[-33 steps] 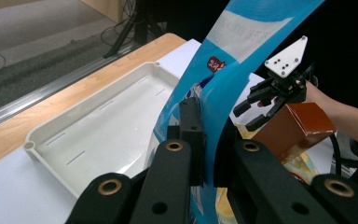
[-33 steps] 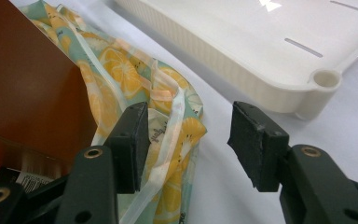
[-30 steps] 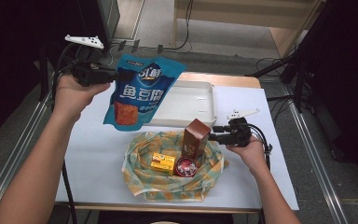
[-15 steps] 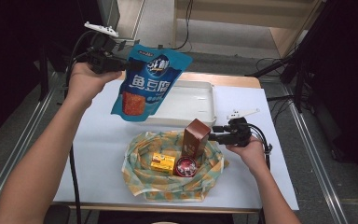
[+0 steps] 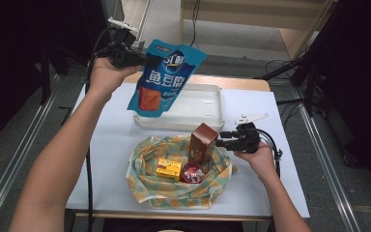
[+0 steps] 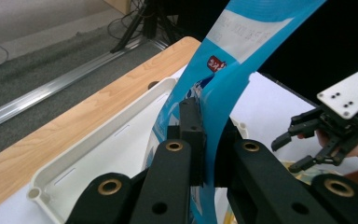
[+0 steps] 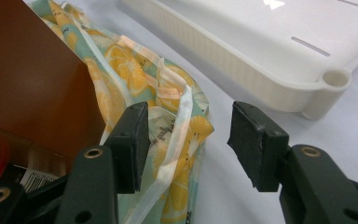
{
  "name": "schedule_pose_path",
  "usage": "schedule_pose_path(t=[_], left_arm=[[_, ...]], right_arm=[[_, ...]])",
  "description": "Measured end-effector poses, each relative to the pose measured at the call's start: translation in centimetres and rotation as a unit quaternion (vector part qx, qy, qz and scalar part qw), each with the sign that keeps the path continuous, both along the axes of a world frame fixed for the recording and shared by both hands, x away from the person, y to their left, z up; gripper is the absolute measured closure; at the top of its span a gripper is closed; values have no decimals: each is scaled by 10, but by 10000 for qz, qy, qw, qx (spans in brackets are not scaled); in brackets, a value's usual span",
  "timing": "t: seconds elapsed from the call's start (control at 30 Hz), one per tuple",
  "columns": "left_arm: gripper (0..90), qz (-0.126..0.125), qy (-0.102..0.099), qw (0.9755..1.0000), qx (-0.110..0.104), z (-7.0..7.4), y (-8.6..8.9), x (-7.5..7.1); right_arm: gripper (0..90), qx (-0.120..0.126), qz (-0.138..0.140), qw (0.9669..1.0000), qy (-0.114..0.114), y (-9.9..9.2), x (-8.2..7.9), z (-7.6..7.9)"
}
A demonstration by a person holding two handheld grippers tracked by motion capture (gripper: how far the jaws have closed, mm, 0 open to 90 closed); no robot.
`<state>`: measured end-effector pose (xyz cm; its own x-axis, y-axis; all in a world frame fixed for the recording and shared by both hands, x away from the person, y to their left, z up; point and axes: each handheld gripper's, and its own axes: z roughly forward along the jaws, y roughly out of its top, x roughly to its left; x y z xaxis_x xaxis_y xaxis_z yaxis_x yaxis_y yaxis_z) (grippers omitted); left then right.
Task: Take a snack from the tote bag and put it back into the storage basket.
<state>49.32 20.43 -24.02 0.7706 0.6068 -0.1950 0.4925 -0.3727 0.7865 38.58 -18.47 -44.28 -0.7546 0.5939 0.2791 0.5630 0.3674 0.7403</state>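
A blue snack pouch hangs in the air above the near left corner of the white tray. My left gripper is shut on the pouch's top corner. In the left gripper view the pouch is pinched between the jaws of that gripper. My right gripper stands open beside the brown box, at the right rim of the orange-print fabric basket. In the right gripper view the gripper has the basket's pale strap loose between its pads. The brown box is to its left.
A yellow box and a red round tin lie in the basket. The white tray sits behind it on the white tabletop. A wooden strip runs along the far edge. The right gripper shows farther off.
My left hand has carried the blue pouch to the right and farther back, over the tray's near left corner. The right gripper has kept still by the brown box.
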Motion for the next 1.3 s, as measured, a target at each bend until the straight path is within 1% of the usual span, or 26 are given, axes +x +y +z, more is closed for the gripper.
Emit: schedule_pose_path(t=[0.2, 0.3, 0.4, 0.43, 0.57, 0.63, 0.73, 0.77, 0.83, 0.93, 1.03, 1.1, 1.13, 1.2, 1.3], left_arm=[[886, 67, 46, 10000, -52, -11, -7, 15], [886, 75, 38, 10000, -27, -16, -11, 23], [885, 117, 86, 9999, -32, -22, -13, 30], [886, 151, 122, 9998, -82, -24, -14, 33], [885, 151, 125, 9998, -101, -30, -20, 39], [885, 151, 113, 9998, -54, -34, -24, 42], [885, 171, 165, 9997, -102, -40, -27, 47], [886, 177, 155, 9996, -177, -42, -26, 48], [886, 199, 164, 9994, -247, -44, -26, 49], [885, 210, 82, 9995, -200, -45, -26, 49], [884, 203, 57, 9996, -189, -46, -25, 47], [884, 183, 72, 9997, -161, -46, -24, 47], [884, 161, 75, 9998, -111, -47, -23, 46], [883, 140, 74, 9998, -109, -49, -21, 45], [882, 162, 109, 9998, -45, -53, -17, 43]], right_arm=[[485, -27, -16, 10000, 16, 0, -2, -1], [485, -39, -14, 10000, -14, 0, -3, -1], [485, -33, -43, 10000, -6, -2, -6, -1], [485, -30, -44, 10000, -1, -2, -6, -1], [485, -46, -59, 10000, 10, -4, -7, -2], [486, -59, -50, 10000, 30, -4, -7, -3], [486, -95, -46, 9999, 32, -4, -7, -3], [485, -99, -51, 9999, 22, -4, -7, -3], [486, -90, -52, 9999, 40, -4, -7, -3], [486, -85, -50, 9999, 43, -5, -7, -4], [485, -88, -38, 9999, 31, -5, -7, -4], [486, -83, -43, 9999, 41, -5, -7, -4], [486, -85, -43, 9999, 39, -5, -8, -4], [485, -91, -43, 9999, 43, -5, -8, -4], [486, -91, -49, 9999, 44, -5, -8, -4]])
